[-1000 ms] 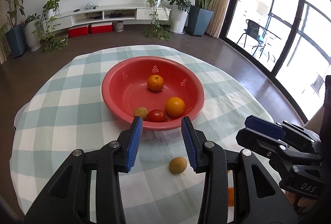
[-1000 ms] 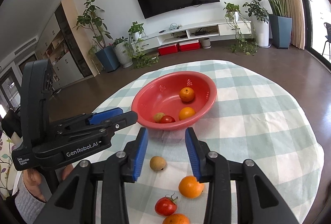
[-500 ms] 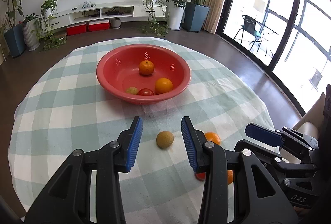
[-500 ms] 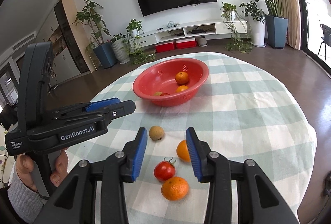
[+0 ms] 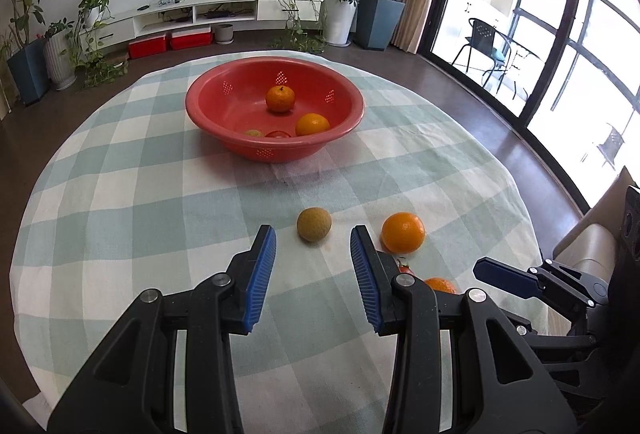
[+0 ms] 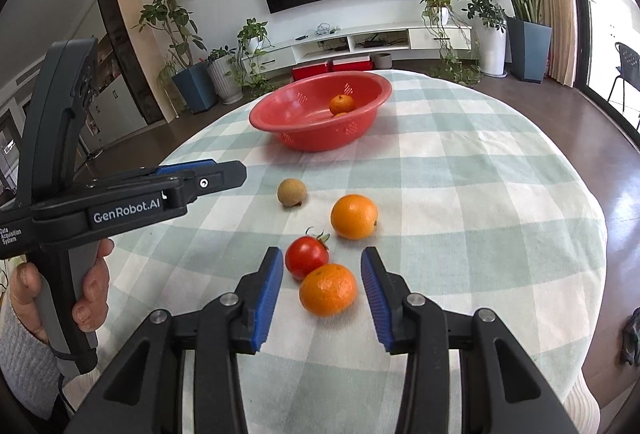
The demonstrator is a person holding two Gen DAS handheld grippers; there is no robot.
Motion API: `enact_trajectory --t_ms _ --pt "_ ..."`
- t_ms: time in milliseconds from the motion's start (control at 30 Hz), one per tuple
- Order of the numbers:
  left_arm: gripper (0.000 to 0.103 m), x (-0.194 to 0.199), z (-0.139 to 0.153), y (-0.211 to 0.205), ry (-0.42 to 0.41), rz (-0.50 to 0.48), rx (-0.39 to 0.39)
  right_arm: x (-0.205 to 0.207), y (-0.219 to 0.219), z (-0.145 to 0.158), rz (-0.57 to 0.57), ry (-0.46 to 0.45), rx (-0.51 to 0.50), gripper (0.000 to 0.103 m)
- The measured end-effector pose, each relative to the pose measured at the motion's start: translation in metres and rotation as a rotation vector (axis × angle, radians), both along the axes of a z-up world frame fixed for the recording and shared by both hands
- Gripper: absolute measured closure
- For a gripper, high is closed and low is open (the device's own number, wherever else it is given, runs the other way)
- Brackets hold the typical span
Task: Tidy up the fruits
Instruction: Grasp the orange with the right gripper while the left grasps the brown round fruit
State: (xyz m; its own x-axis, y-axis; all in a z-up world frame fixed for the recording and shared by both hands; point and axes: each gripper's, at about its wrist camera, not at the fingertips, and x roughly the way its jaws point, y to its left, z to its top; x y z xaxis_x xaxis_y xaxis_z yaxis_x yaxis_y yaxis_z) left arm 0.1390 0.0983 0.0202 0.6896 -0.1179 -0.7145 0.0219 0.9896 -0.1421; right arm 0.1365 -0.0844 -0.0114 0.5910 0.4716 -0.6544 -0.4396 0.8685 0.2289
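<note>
A red bowl (image 5: 224, 129) (image 6: 276, 121) on the checked cloth holds two oranges (image 5: 280, 98), a tomato and a brownish fruit. On the cloth lie a brown round fruit (image 5: 314, 224) (image 6: 292, 192), an orange (image 5: 402, 232) (image 6: 354, 216), a tomato (image 6: 306, 258) and a mandarin (image 6: 328, 289). My left gripper (image 5: 313, 248) is open and empty, just short of the brown fruit. My right gripper (image 6: 322, 270) is open, with the mandarin and tomato between its jaws but not gripped.
The round table (image 6: 500, 193) drops off on every side. Around it are dark floor, potted plants (image 5: 378, 9) and a low TV shelf (image 5: 208, 13). The left gripper's body (image 6: 120, 201) and the hand holding it fill the left of the right wrist view.
Both grippers have pulled back from the bowl toward the near table edge. The loose fruits have come up between and just ahead of the fingers. Jaws stayed open.
</note>
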Motion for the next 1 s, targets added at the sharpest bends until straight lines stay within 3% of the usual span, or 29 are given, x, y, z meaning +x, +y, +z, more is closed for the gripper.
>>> enact_trajectory --t_ms 467,1000 --pt "0.066 0.005 -0.016 -0.004 0.034 -0.02 0.008 -0.008 0.009 -0.019 0.019 0.013 -0.054 0.059" --pt "0.066 0.045 -0.041 -0.011 0.094 -0.057 0.024 -0.002 0.012 -0.03 0.026 0.049 -0.059 0.059"
